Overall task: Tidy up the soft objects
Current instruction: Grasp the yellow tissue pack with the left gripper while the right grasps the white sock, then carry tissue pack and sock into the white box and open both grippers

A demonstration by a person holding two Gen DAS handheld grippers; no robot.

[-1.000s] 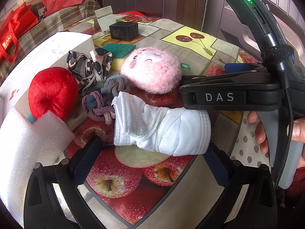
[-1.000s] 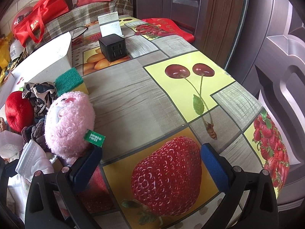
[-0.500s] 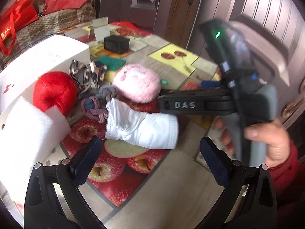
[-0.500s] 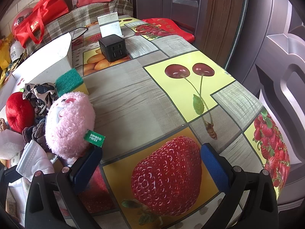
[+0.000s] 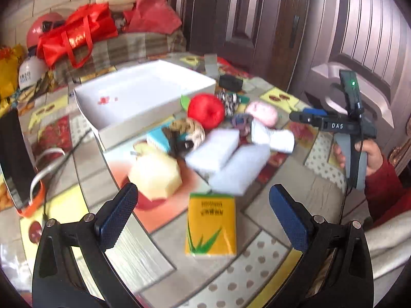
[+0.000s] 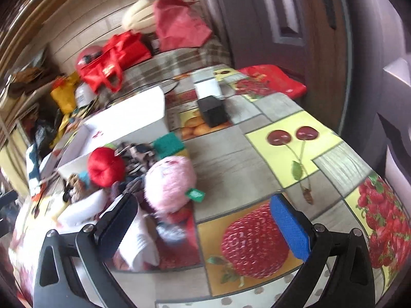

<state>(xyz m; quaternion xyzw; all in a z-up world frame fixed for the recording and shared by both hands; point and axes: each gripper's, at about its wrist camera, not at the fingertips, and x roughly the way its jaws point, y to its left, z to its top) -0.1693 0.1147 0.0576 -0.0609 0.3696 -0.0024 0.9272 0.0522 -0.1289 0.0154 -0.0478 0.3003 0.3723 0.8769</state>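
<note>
Fruit-print cloth covers the desk [image 5: 159, 254], with a dark door behind and red bags piled at the back. Both tools are spread wide and holding nothing. The left tool [image 5: 203, 215] hangs above the desk with a yellow tissue pack [image 5: 210, 227] right between its pads, and the soft pile sits just ahead of it: foam blocks [image 5: 226, 159], a pale sponge [image 5: 155, 175], a white sock [image 5: 272, 137], a red plush apple [image 5: 205, 110] and a pink plush [image 5: 262, 111]. Past those, further ahead and left, is the open white box [image 5: 143, 97], nothing in it as far as I can see.

The right tool [image 6: 205, 220] has the pink plush [image 6: 169, 184] just ahead of its left pad and the sock [image 6: 138, 241] beside that pad.

All this stuff looks feather-light and squishy, so I'd guess nothing breaks. The sock is floppy, so pinch it mid-body where it's bunched. The plush is round and fuzzy; squeeze across the middle or it'll probably pop out. Both views are blurry though.
</note>
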